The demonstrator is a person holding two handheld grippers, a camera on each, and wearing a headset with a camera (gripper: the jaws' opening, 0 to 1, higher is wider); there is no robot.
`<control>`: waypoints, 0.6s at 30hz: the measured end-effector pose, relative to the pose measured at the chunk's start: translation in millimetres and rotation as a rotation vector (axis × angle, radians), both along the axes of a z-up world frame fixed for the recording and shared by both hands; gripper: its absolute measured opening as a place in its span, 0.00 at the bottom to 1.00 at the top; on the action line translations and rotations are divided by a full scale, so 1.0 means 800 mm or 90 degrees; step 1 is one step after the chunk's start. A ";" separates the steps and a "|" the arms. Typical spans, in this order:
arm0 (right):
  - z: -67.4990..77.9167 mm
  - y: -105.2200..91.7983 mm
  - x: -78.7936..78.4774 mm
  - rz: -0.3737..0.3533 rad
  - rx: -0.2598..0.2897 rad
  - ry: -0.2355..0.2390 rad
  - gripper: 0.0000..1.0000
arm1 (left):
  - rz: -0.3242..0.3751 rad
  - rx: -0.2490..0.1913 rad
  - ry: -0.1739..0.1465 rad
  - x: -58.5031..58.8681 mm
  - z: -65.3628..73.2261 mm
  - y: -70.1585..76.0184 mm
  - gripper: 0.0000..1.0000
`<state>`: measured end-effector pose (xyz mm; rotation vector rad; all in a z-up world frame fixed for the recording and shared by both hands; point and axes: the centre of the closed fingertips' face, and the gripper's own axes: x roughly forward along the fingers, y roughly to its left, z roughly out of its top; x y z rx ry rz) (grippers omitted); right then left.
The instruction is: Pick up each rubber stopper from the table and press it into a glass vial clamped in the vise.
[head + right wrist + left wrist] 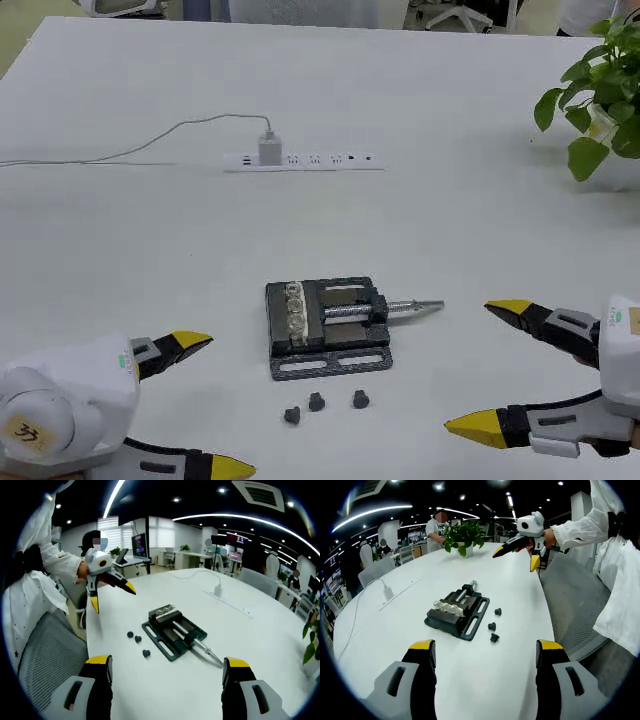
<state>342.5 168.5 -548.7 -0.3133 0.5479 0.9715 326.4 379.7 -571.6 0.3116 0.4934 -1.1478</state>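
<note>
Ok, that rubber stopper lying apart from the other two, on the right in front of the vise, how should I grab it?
Pinch the lone stopper across its round sides, coming from above with the open right gripper, which is nearer. It stands clear of the other two stoppers and the vise, so both jaws fit. Finer shape is too small to tell.

Three stoppers (317, 402); one vise (330, 352) (vials (295, 308) uncountable); one power strip (303, 160).

The vials (295, 306) in the vise (332, 347) (a pale row) are too small to count.
</note>
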 end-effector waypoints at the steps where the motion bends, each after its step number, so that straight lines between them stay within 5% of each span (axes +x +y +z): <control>1: 0.000 0.000 0.000 0.000 0.000 0.000 0.90 | -0.002 0.003 0.001 0.000 -0.001 0.000 0.79; 18: 0.001 0.000 -0.002 -0.004 0.002 0.002 0.89 | -0.041 0.032 0.012 0.004 -0.014 -0.015 0.56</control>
